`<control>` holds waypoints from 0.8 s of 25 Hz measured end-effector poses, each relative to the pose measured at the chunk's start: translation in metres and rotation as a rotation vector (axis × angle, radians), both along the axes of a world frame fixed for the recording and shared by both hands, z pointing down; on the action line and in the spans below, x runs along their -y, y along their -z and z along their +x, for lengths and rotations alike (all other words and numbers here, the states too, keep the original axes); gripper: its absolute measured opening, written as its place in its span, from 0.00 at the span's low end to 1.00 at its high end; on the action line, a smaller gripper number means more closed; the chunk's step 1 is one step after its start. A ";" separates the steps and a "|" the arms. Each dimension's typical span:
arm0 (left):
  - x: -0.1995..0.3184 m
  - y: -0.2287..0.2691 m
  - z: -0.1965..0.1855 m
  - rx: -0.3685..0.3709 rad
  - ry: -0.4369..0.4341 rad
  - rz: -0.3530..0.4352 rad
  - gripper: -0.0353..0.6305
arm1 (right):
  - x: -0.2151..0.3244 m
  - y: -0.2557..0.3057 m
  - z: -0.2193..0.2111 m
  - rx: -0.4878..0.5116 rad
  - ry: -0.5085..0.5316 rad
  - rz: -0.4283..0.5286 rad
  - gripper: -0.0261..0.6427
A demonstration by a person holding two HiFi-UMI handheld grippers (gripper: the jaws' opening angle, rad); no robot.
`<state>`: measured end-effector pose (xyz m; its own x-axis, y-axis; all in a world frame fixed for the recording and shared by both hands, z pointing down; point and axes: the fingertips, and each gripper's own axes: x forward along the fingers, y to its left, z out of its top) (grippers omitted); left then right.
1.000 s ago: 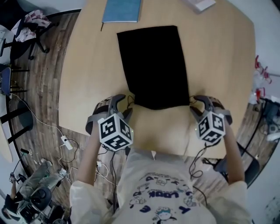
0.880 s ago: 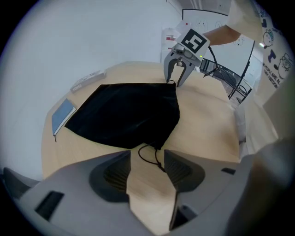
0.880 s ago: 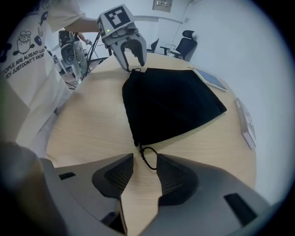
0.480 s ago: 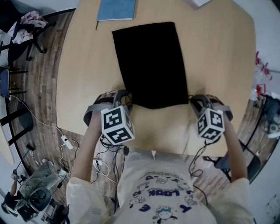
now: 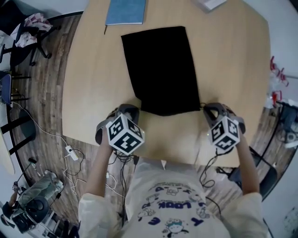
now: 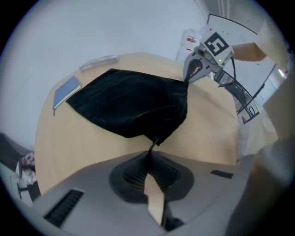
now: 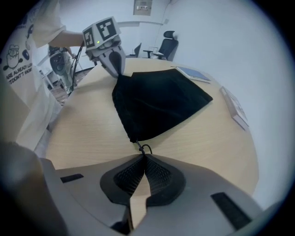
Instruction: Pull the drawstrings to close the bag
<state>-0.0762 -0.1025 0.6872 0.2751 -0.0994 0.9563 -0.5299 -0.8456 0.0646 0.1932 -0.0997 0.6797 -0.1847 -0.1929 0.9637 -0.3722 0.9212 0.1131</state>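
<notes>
The black drawstring bag [image 5: 160,69] lies flat on the wooden table [image 5: 233,69], its mouth edge toward me. My left gripper [image 5: 135,108] is at the bag's near-left corner. In the left gripper view its jaws are closing, with the pads [image 6: 138,173] pinching the left drawstring [image 6: 153,144]. My right gripper [image 5: 207,108] is at the near-right corner. Its jaws are closing too, and the right drawstring [image 7: 143,148], with a small loop, runs into the pinched pads [image 7: 159,175]. Each gripper view shows the other gripper, the right gripper [image 6: 198,69] and the left gripper [image 7: 110,55], across the bag.
A blue notebook [image 5: 125,11] lies beyond the bag at the far left. A white flat box [image 5: 209,4] sits at the far right edge. The table's near edge [image 5: 172,158] runs just behind both grippers. Cables and a power strip [image 5: 70,151] lie on the floor at left.
The left gripper has shifted a little right, toward the bag's corner, and its cube has turned. The right gripper stays at its corner. The bag lies much as before.
</notes>
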 end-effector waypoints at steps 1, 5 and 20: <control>-0.001 0.001 -0.003 -0.006 0.050 0.001 0.06 | 0.002 0.003 0.001 0.014 -0.042 0.013 0.05; 0.003 0.015 -0.014 -0.069 0.307 0.019 0.06 | 0.019 0.028 0.003 0.071 -0.223 0.096 0.05; 0.056 0.129 -0.037 -0.214 0.835 0.288 0.06 | 0.082 0.148 0.005 0.369 -0.916 0.443 0.05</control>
<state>-0.1134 -0.1584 0.5584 0.1750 -0.5734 0.8003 -0.9787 -0.1902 0.0777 0.1977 -0.1822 0.5318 -0.0582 -0.7226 0.6888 -0.9777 0.1808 0.1070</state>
